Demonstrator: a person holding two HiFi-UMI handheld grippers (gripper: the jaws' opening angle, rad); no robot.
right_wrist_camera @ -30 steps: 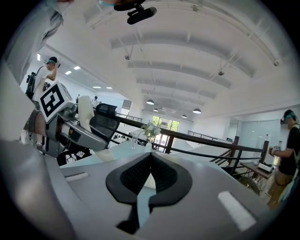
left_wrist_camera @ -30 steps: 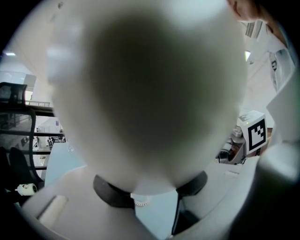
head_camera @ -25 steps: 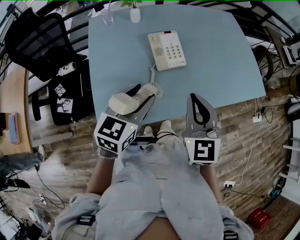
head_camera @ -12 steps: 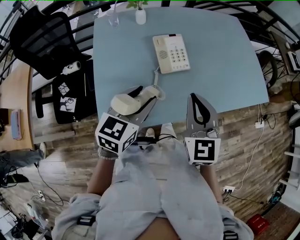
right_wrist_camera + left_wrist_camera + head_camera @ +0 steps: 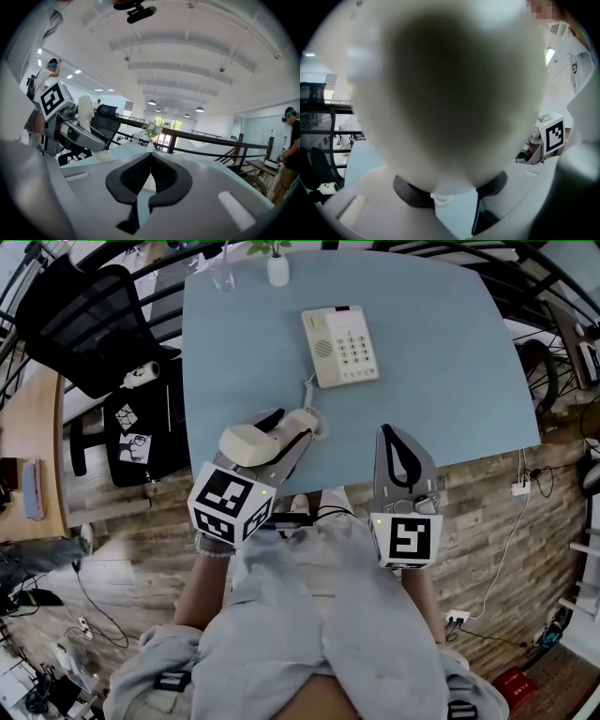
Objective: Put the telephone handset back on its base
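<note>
Surface: pale blue top (image 5: 441, 362) over a wood-plank floor (image 5: 497, 512), seen from above by a person standing at its near edge.
Left gripper: (image 5: 286, 432) (image 5: 452, 206) clamped on the handset (image 5: 253, 442), one jaw on each side of its body.
Handset: cream; it sits at the near edge of the surface, near-left of the base and clear of it. In the left gripper view it (image 5: 450, 93) fills most of the frame, too close to be sharp.
Right gripper: (image 5: 392, 442) (image 5: 150, 176) jaws together with nothing between them; it sits right of the left gripper, tips over the near edge and pointing far.
Cord: coiled (image 5: 307, 390) (image 5: 443, 202), running from the handset's far end to the base's near-left corner.
Base: (image 5: 339, 345) cream, keypad up, cradle bare, mid-surface on the far side.
Far edge: small white vase (image 5: 277, 271) with a plant, a clear glass (image 5: 223, 277) just to its left.
Left of surface: black mesh chair (image 5: 84, 324) on the floor.
</note>
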